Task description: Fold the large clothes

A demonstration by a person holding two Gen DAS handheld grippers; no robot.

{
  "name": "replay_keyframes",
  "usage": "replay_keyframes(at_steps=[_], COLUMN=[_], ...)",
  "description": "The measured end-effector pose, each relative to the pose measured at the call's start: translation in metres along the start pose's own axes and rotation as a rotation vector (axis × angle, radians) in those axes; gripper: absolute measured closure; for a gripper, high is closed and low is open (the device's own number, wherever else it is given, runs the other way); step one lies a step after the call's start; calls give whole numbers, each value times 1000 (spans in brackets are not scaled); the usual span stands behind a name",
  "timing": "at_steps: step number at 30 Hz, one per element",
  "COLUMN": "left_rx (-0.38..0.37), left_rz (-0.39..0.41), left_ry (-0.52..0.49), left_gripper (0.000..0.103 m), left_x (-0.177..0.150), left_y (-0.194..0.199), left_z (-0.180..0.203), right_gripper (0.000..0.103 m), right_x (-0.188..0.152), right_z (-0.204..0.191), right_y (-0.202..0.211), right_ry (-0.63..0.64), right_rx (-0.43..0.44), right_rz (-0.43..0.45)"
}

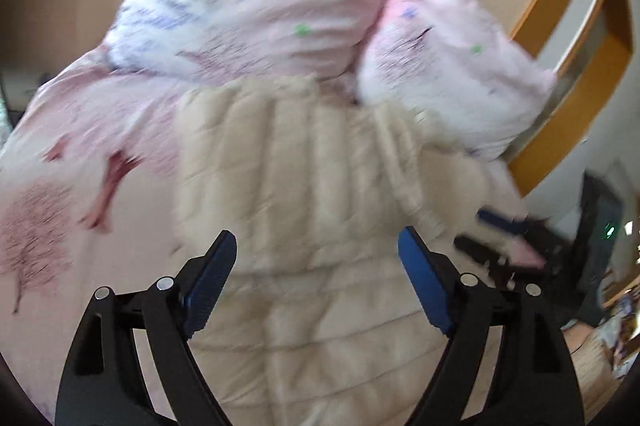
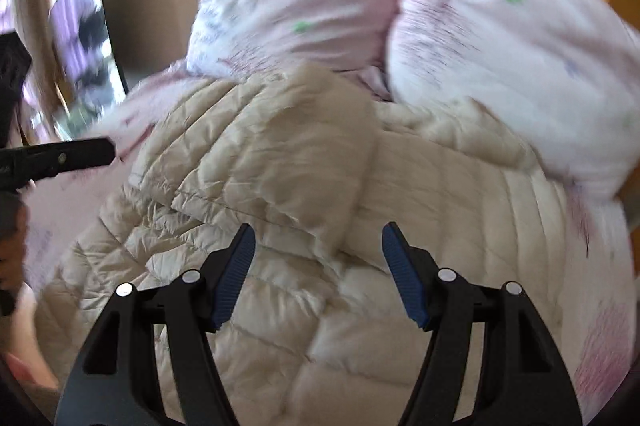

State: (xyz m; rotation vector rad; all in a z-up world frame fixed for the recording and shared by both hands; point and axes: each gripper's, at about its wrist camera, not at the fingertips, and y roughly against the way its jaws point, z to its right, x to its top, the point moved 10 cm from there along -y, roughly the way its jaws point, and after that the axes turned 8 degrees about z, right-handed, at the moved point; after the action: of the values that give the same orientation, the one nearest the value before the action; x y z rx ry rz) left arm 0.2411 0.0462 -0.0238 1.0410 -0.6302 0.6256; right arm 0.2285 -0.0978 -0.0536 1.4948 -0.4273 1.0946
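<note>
A cream quilted puffer jacket (image 2: 280,186) is spread on a bed covered by a pink printed sheet (image 1: 80,154), with two pink-and-white printed pillows (image 1: 260,6) propped at the far end and a wooden bed frame (image 1: 568,38) curving at the far right. In the right wrist view, one padded panel, possibly a sleeve or a front flap, is seen folded over the body of the jacket. Both tools are held above the garment: the left gripper (image 1: 316,254) and the right gripper (image 2: 318,246) are each spread wide with nothing between the blue pads (image 2: 236,278), and no contact with the fabric can be made out. The jacket is judged to be light, soft and springy, with a smooth shell that is likely to slide and puff back after pressing. A firm pinch is best taken at a stitched seam, hem or cuff, where the filling is thin, rather than on a bulging quilted channel. The far side of the jacket is partly hidden under the pillows.
</note>
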Motion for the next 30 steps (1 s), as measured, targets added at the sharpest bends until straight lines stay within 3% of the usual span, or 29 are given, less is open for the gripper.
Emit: replay_keyframes(at_steps=[3, 4, 7, 8, 11, 13, 15, 18, 20, 24, 27, 28, 30], left_rx=[43, 46, 57, 63, 86, 126, 152, 177, 175, 167, 167, 164, 159], left_rz=[-12, -13, -10, -6, 11, 21, 25, 16, 37, 76, 24, 2, -23], left_ry=[8, 26, 46, 44, 27, 8, -7, -33, -61, -126, -152, -148, -131], left_gripper=[20, 20, 18, 17, 11, 7, 6, 6, 6, 6, 6, 6, 6], left_x=[-8, -9, -11, -11, -12, -13, -15, -22, -25, -28, -35, -37, -41], left_y=[3, 4, 9, 9, 12, 12, 12, 10, 12, 22, 22, 20, 17], left_z=[-19, -25, -35, -36, -42, -49, -55, -61, -61, -52, -49, -49, -50], right_gripper=[37, 43, 95, 97, 98, 98, 96, 80, 66, 62, 63, 63, 82], right_x=[5, 6, 7, 12, 16, 3, -20, -54, -60, -55, -57, -57, -57], right_z=[-11, -10, 3, 17, 64, 91, 104, 109, 118, 137, 140, 141, 139], right_y=[-22, -30, -44, -41, -24, -18, -23, -34, -33, -28, -25, -27, -30], right_ry=[55, 57, -26, -139, -403, -576, -696, -837, -902, -964, -969, -972, -966], right_rx=[-63, -94, -107, -85, -63, -26, 31, 137, 169, 183, 167, 166, 159], right_rz=[-13, -22, -46, -19, 52, 52, -7, -114, -102, -55, -55, -57, -64])
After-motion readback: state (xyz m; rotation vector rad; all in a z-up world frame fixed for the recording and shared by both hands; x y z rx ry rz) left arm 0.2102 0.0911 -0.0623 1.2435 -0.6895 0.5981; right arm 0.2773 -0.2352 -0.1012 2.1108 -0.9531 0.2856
